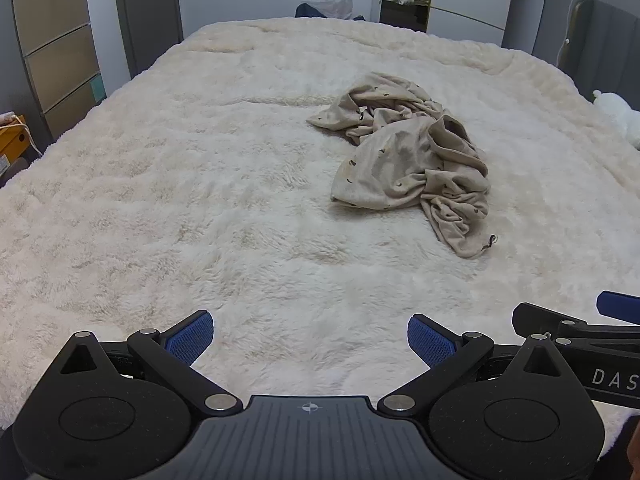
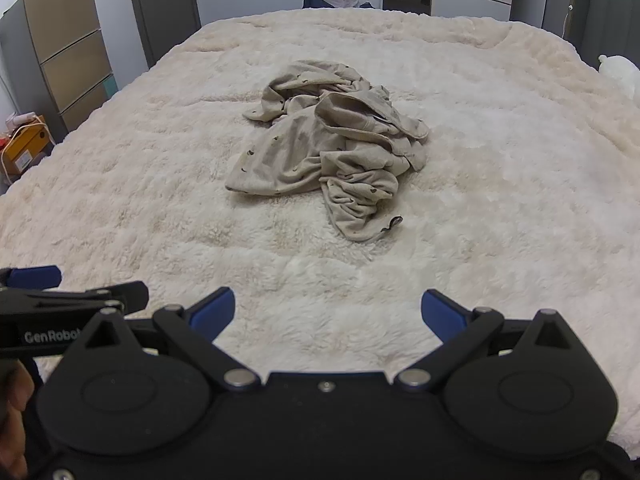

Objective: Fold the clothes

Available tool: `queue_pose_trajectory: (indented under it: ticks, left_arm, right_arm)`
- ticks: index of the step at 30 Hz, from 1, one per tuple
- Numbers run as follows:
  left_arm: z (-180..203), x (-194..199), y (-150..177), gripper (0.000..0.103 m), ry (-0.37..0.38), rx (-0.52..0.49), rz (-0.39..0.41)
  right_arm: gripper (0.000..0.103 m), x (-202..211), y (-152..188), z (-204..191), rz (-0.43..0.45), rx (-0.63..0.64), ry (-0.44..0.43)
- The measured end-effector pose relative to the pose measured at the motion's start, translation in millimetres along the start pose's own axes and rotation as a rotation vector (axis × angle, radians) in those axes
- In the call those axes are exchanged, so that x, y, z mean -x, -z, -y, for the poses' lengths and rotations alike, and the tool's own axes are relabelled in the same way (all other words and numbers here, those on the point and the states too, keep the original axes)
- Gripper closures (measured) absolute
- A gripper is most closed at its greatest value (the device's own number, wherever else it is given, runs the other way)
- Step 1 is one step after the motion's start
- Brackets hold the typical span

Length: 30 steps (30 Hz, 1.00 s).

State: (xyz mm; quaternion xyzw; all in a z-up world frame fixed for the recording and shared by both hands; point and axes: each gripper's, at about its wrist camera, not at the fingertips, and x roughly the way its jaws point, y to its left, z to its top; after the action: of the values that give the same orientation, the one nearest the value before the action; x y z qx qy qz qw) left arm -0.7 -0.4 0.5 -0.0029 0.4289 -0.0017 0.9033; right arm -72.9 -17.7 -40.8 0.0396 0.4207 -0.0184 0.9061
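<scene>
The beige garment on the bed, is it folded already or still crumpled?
Crumpled. The beige garment lies on the fluffy blanket in a bunched heap with irregular wrinkles, no flat layers or straight edges.

White letters "DAS" show on the black body of the right tongs (image 1: 616, 312) at the right edge of the left wrist view; the word runs off the frame, rest not visible.

White lettering "GenRobot" shows on the black body of the left tongs (image 2: 36, 280) at the left edge of the right wrist view; the end of it is cut off by the part in front.

A small round crosshair mark sits on the grey ribbed plate between the arms of the left tongs (image 1: 310, 338).

The tall cabinet (image 2: 66, 40) bears a faint brand line near its top and a blue-white sticker; both are too small to read.
</scene>
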Motion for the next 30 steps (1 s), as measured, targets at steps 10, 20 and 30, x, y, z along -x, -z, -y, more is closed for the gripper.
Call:
queue_pose_trajectory:
  ticks: [10,20,30]
  left_arm:
    - [3.3,1.3,1.4,0.0,-0.015,-0.003,0.016]
    - [2.0,1.4,0.9,0.0,-0.019,-0.009,0.006]
    - [3.1,3.1,1.3,0.0,-0.025,-0.018,0.007]
  right_arm:
    - [0.002,0.0,-0.4,0.6,0.008,-0.007,-0.009]
    - [0.002,2.9,-0.2,-4.2,0.004,0.0,-0.004]
    - [0.002,2.7,-0.3,-1.1,0.003,-0.003,-0.006]
